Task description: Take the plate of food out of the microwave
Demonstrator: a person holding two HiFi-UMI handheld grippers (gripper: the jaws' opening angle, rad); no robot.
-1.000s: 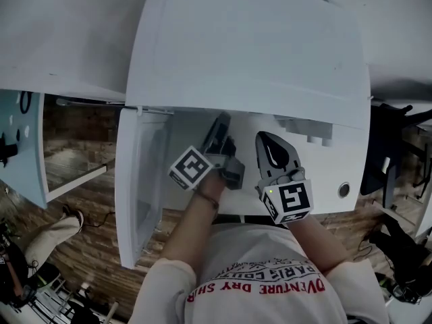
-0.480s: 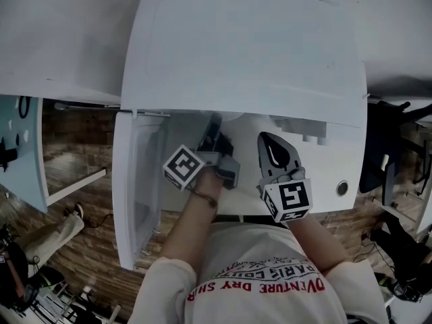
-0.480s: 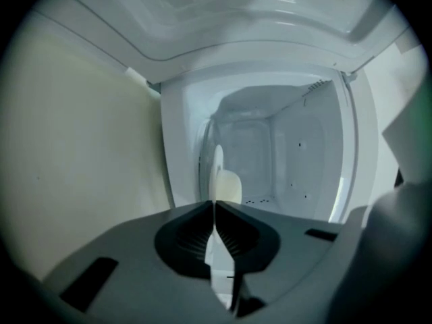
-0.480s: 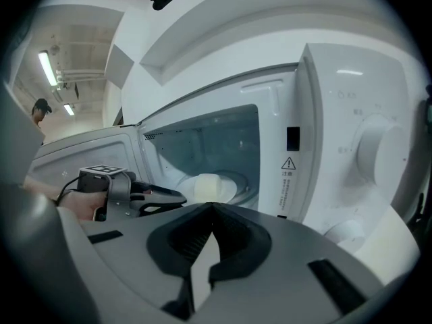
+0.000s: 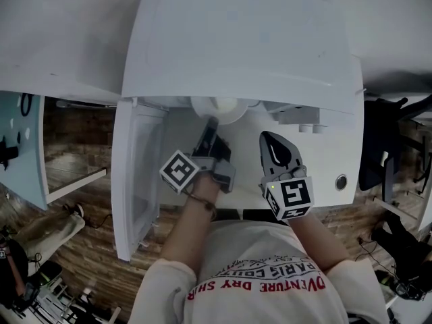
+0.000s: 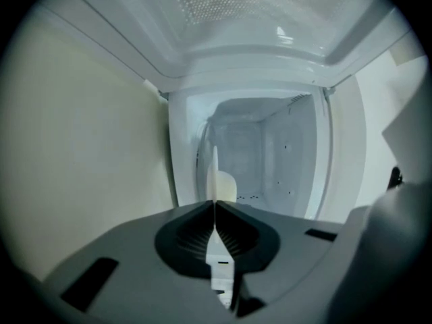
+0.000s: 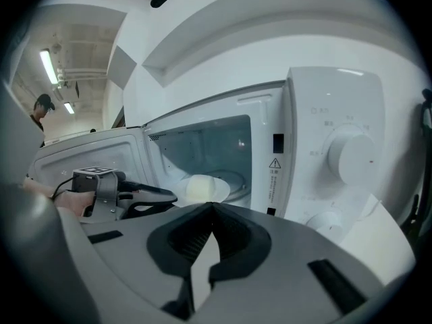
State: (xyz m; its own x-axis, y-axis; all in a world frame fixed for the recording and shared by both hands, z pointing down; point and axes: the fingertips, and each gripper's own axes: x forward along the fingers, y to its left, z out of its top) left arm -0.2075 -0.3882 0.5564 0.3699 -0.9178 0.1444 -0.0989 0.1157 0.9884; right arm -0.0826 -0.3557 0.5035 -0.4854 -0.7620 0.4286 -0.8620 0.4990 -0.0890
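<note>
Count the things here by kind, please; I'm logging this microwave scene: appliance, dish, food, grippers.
microwave: 1
plate: 1
food portion: 1
grippers: 2 (left gripper, its jaws closing on the plate's rim; right gripper, shut and empty)
Total: 5
</note>
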